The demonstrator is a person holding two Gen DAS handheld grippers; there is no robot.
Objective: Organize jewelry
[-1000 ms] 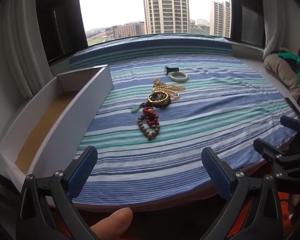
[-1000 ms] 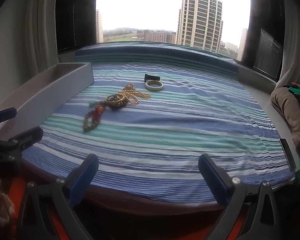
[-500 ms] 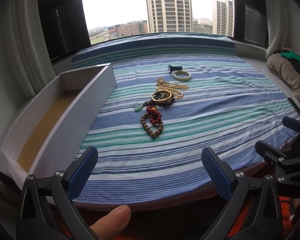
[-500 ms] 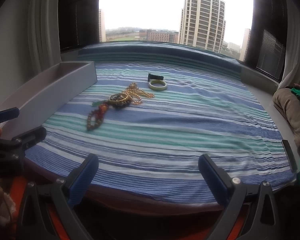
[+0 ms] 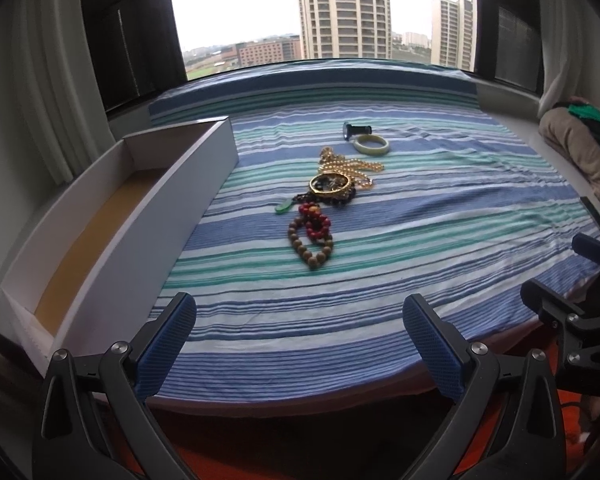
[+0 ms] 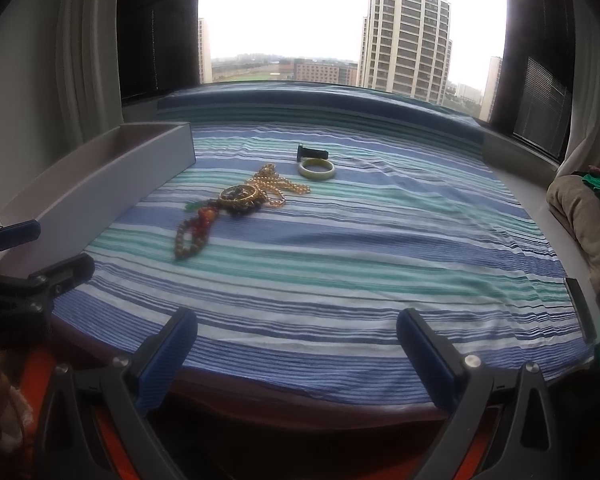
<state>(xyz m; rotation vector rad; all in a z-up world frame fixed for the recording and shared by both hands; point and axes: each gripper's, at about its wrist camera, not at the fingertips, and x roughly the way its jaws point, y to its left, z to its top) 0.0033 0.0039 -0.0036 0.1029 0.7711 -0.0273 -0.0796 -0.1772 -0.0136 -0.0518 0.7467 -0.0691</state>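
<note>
Jewelry lies in a loose row on the striped cloth: a brown bead bracelet [image 5: 311,246] [image 6: 188,240], a red bead bracelet [image 5: 315,220], a gold bangle [image 5: 329,182] [image 6: 238,195], a gold chain [image 5: 350,168] [image 6: 278,184], a pale jade bangle [image 5: 371,145] [image 6: 317,169] and a dark watch [image 5: 356,130] [image 6: 312,153]. A long white box [image 5: 112,216] [image 6: 100,184] stands at the left, with nothing in it. My left gripper [image 5: 300,340] is open above the cloth's near edge. My right gripper [image 6: 296,344] is open too, further right.
A striped cushion [image 5: 312,84] runs along the window at the back. A pile of beige and green fabric [image 5: 580,148] [image 6: 584,208] lies at the right. Curtains hang on both sides. The right gripper shows at the right edge of the left wrist view [image 5: 572,280].
Both grippers have moved a little forward toward the jewelry, which looks slightly nearer. The thumb at the bottom of the left view is out of sight now.
</note>
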